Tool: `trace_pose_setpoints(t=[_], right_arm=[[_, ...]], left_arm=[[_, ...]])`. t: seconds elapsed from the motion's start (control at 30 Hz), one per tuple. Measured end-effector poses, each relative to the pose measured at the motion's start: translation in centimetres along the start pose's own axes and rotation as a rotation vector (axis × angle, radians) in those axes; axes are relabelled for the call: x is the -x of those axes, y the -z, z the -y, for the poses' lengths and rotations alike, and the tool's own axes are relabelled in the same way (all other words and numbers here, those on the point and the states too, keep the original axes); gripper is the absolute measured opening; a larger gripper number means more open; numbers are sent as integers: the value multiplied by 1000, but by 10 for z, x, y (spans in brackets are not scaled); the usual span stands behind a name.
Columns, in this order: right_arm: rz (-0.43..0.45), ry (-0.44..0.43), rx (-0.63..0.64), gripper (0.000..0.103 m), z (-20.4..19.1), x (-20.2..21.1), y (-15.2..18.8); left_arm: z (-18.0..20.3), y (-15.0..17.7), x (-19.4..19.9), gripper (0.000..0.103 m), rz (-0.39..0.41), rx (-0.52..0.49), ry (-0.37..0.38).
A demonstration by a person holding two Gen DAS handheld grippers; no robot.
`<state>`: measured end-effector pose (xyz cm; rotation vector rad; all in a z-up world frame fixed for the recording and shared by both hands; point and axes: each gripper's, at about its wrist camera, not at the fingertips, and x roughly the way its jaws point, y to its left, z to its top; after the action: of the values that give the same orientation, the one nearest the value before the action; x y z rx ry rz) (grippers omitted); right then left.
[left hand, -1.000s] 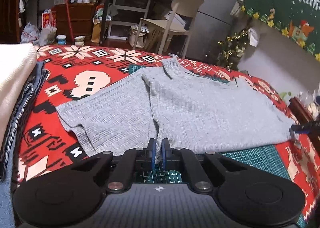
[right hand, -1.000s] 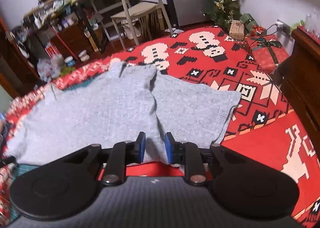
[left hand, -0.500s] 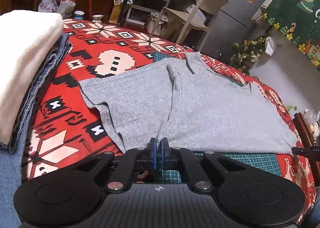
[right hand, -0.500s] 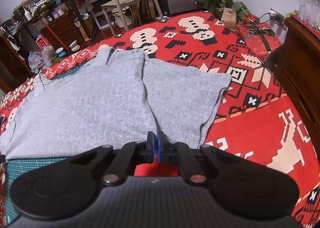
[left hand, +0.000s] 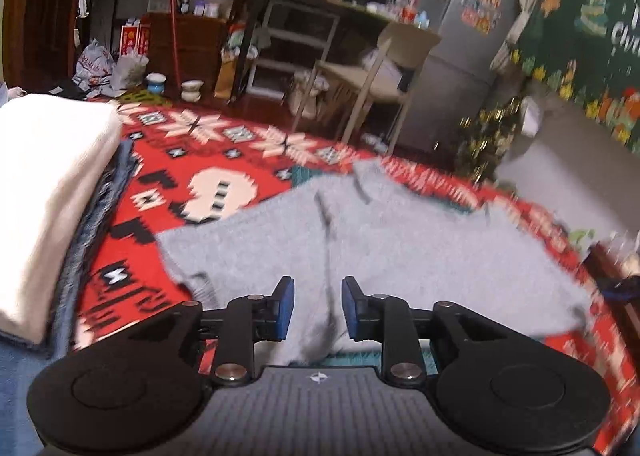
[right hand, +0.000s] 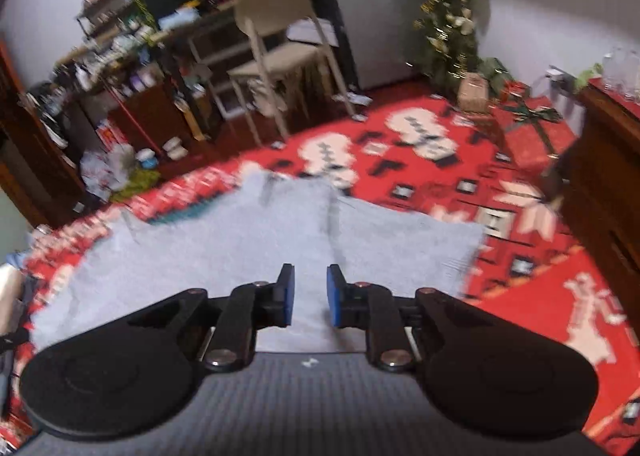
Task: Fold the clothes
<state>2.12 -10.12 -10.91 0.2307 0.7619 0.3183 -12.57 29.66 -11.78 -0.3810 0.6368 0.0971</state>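
Observation:
A grey ribbed knit garment (left hand: pixel 400 252) lies spread flat on a red patterned blanket (left hand: pixel 224 159), with both sleeves folded in over the body. My left gripper (left hand: pixel 314 308) is open at the garment's near hem, where a dark crease of cloth runs between its blue pads. My right gripper (right hand: pixel 308 296) is open too, low over the near part of the same garment (right hand: pixel 248 248), with nothing pinched between its fingers. Both views are blurred by motion.
A stack of folded clothes (left hand: pixel 48 195), white on top of denim, sits at the left. A green cutting mat (left hand: pixel 360 358) shows under the hem. A wooden cabinet (right hand: pixel 600 183) and wrapped gift (right hand: pixel 536 135) stand right. A chair (left hand: pixel 384 67) and cluttered shelves lie beyond.
Both grippers were shut at the garment's near hem half a second ago and have now opened. Both cameras have shifted and tilted up, blurring the scene.

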Motion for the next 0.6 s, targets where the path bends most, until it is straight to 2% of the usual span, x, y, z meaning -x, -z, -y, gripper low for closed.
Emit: trace_pose_setpoints(t=[0.13, 0.3, 0.4, 0.47, 0.5, 0.6], right_arm=[[3, -64, 41, 35, -31, -12, 1], [-4, -99, 124, 35, -64, -29, 7], [10, -98, 134, 34, -73, -37, 7], [29, -92, 80, 34, -68, -44, 2], [38, -88, 53, 30, -65, -48, 0], [64, -41, -22, 26, -45, -58, -11]], left_arm=[[6, -6, -20, 30, 21, -5, 21], [9, -11, -45, 29, 36, -18, 31], [3, -17, -59, 29, 44, 23, 49], [-2, -24, -68, 31, 55, 55, 67], [-4, -28, -73, 33, 58, 73, 76], [-14, -36, -91, 33, 34, 126, 101]])
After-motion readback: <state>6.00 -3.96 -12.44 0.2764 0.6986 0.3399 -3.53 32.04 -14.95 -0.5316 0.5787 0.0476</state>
